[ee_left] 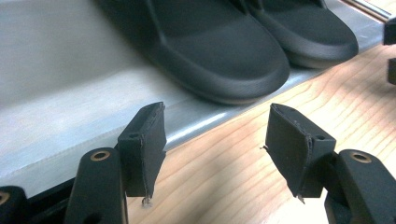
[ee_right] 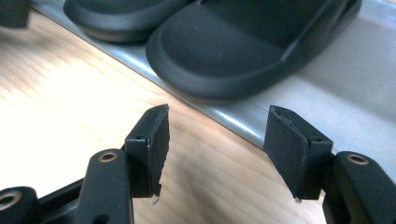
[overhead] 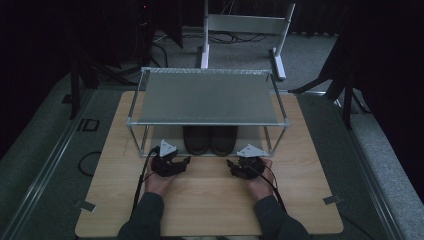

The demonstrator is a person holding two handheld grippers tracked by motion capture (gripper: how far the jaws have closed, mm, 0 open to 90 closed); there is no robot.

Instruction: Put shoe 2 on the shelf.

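Note:
A pair of black shoes, one (overhead: 196, 140) beside the other (overhead: 223, 140), stands toes toward me on the lower shelf of a metal rack (overhead: 207, 97). My left gripper (overhead: 187, 161) rests on the wooden table (overhead: 210, 200) just in front of the left shoe, and my right gripper (overhead: 232, 165) sits before the right shoe. In the left gripper view the jaws (ee_left: 215, 116) are open with nothing between them, a short way from the near shoe's toe (ee_left: 219, 51). In the right gripper view the jaws (ee_right: 217, 114) are open and empty too, facing the other shoe's toe (ee_right: 233, 42).
The rack's lower shelf edge (ee_left: 70, 93) meets the table right ahead of both grippers. Its thin corner posts (overhead: 272, 140) stand at each side. A white frame (overhead: 245, 25) stands on the grey floor behind the table.

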